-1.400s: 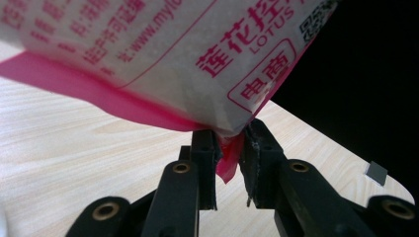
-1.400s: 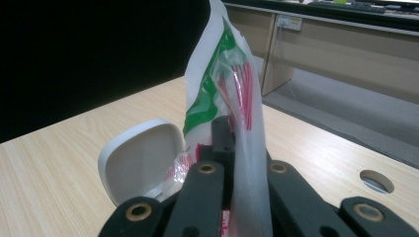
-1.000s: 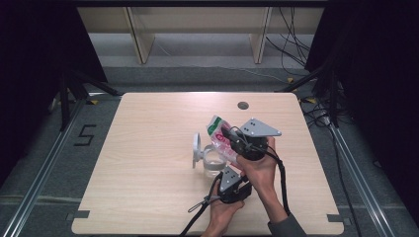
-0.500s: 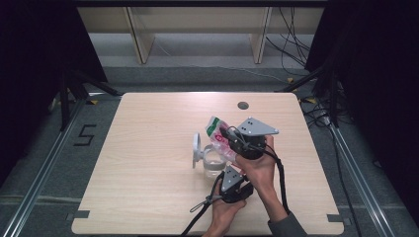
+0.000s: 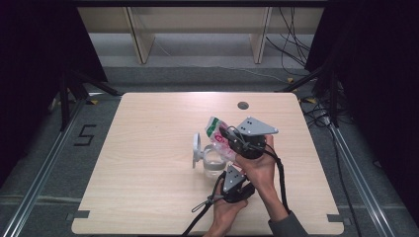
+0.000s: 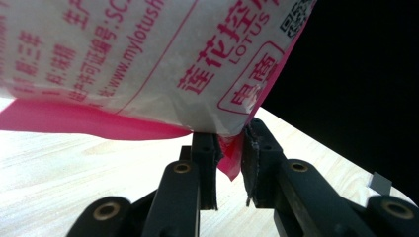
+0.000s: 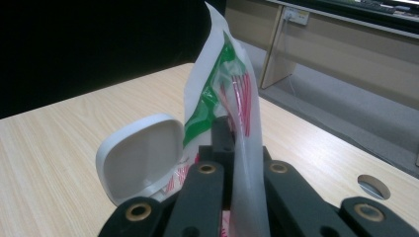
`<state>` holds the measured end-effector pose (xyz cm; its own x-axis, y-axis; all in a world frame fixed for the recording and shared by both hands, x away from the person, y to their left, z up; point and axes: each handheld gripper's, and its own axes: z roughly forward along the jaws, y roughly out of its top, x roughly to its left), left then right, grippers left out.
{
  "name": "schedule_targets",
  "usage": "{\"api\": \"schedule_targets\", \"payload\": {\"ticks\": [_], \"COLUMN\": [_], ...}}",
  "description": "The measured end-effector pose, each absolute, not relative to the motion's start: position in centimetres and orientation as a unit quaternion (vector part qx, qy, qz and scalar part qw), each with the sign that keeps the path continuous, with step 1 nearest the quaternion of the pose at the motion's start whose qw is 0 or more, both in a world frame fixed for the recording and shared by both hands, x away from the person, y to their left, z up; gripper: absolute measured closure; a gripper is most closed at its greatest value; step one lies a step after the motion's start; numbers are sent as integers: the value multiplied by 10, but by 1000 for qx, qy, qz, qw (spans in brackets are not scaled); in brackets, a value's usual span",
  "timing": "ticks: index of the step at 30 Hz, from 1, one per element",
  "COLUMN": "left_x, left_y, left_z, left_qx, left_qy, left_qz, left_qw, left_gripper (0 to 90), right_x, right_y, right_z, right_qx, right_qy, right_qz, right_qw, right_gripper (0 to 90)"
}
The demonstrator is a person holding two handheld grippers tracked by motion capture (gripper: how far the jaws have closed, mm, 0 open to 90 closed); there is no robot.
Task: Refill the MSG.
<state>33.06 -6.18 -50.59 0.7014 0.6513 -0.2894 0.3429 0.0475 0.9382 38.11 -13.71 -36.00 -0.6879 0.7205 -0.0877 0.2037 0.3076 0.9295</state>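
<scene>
I am holding a white packet (image 5: 218, 135) with pink and green print between my two grippers, above the middle of the worktop (image 5: 148, 148), and the thing the next move turns on is how its long axis is lying over the clear container (image 5: 213, 162) beneath it. In the high view the packet is slanting from upper left, where its green-edged end is pointing away from me, down toward lower right, where my right gripper (image 5: 236, 143) is pinching its side. The right gripper view is showing those jaws pressed together on the thin film of the packet (image 7: 232, 98), with the container's white lid (image 7: 141, 155) standing open just beyond, on the far side from me. My left gripper (image 5: 228, 174) is sitting nearer to me, below the packet, and the left gripper view is showing its jaws nipping the pink bottom corner of the packet (image 6: 229, 158), the printed face spreading out above them. So the packet is lying forward and up from my left gripper and to the left of my right one, its low end nearest the container's mouth. I judge that any tipping would have to pivot about that low corner, and the left gripper is the nearer one to it.
</scene>
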Motion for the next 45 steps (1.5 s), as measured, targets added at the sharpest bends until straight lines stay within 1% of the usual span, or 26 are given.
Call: {"api": "schedule_targets", "payload": {"ticks": [2,3,14,19,24,30,33,36,38,39,44,45], "left_x": [331,331,331,332,332,333,332,332,332,332,331,331], "left_y": [-62,-63,-65,-65,-64,-65,-65,-65,-65,-65,-65,-66], "left_z": [-506,-505,-505,-505,-504,-503,-502,-502,-501,-502,-501,-502], "left_qx": [679,681,677,677,679,678,677,678,679,679,680,677], "left_qy": [366,365,364,363,361,359,359,359,358,357,358,356], "left_qz": [123,124,128,128,127,126,128,128,129,130,131,134], "left_qw": [625,623,626,627,627,629,629,628,628,628,627,630], "left_gripper": [765,765,765,765,764,765,764,764,764,764,764,764], "right_x": [381,382,384,384,385,385,384,384,383,384,384,384], "right_y": [-137,-136,-132,-130,-128,-125,-125,-125,-125,-125,-127,-128], "right_z": [-360,-360,-360,-360,-361,-361,-360,-361,-360,-360,-359,-359], "right_qx": [301,296,286,293,281,275,274,280,281,275,280,275], "right_qy": [769,769,778,782,781,787,786,788,787,786,783,783], "right_qz": [505,503,493,488,490,488,484,484,484,486,490,487], "right_qw": [252,259,264,253,267,259,269,260,259,266,261,270], "right_gripper": [900,900,900,900,900,900,900,900,900,900,900,900]}}
